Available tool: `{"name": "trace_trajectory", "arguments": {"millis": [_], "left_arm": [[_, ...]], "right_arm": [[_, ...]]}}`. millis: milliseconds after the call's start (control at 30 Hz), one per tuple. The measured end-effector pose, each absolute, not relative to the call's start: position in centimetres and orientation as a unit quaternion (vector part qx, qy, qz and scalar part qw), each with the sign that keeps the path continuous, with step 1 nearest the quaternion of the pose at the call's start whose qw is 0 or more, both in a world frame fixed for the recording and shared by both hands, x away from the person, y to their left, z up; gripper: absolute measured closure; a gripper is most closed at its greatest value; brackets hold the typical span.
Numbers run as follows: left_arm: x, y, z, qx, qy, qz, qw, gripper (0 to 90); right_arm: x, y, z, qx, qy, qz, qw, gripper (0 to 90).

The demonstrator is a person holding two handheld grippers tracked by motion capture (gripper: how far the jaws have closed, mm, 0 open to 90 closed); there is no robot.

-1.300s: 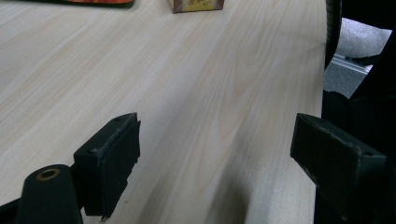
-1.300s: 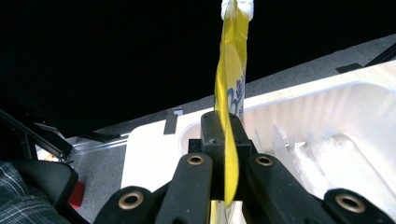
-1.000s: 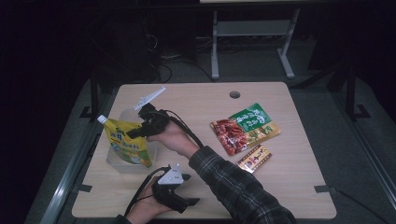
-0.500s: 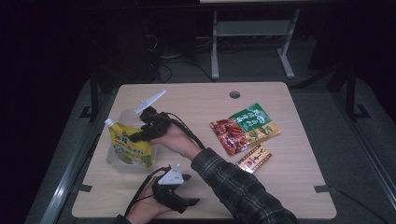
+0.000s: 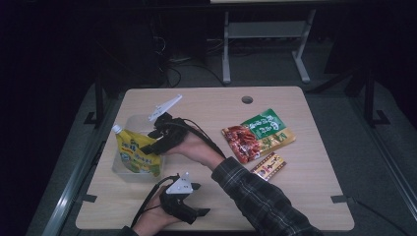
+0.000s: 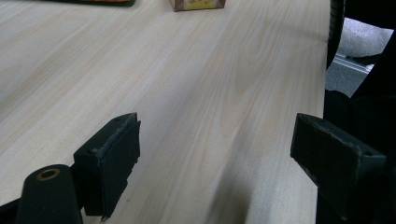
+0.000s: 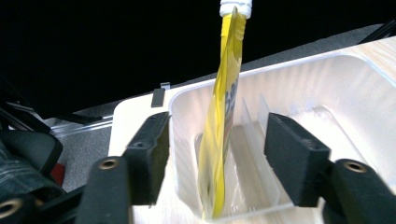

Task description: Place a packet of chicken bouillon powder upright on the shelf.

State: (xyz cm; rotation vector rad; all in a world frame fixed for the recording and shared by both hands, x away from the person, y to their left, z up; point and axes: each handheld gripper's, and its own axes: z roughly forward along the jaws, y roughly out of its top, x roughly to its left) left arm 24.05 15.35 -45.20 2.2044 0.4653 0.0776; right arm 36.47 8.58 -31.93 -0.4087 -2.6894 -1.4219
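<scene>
Yellow pouch [image 7: 223, 126] stands in clear bin [image 7: 327, 79] nr tabletop's left edge; right gripper [image 7: 217, 154] jaws apart (released). Left gripper [image 6: 215, 154] idle, spread. Other snack packets [image 5: 258, 133] await.

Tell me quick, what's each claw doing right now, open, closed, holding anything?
Left claw: open, empty, low over the bare table.
Right claw: open, jaws either side of the yellow pouch standing in the clear tub, not clamped.
</scene>
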Motion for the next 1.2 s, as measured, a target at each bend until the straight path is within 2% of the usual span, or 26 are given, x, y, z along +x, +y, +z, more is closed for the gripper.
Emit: {"name": "trace_trajectory", "arguments": {"millis": [33,133,567,1200], "left_arm": [[24.1,15.4,-45.2,0.885,0.186,0.031,0.426,15.2],[24.0,15.5,-45.2,0.882,0.196,0.028,0.427,15.2],[24.6,16.3,-44.8,0.876,0.198,0.024,0.439,13.5],[25.0,17.1,-44.2,0.872,0.208,0.022,0.443,11.0]], "right_arm": [[36.3,7.8,-31.7,-0.136,-0.873,-0.466,0.038,33.6],[36.1,7.0,-31.5,-0.139,-0.869,-0.472,0.039,32.1],[35.9,0.2,-31.6,-0.176,-0.855,-0.487,0.002,30.9],[34.5,-9.7,-35.7,-0.251,-0.843,-0.471,-0.063,30.8]]}}
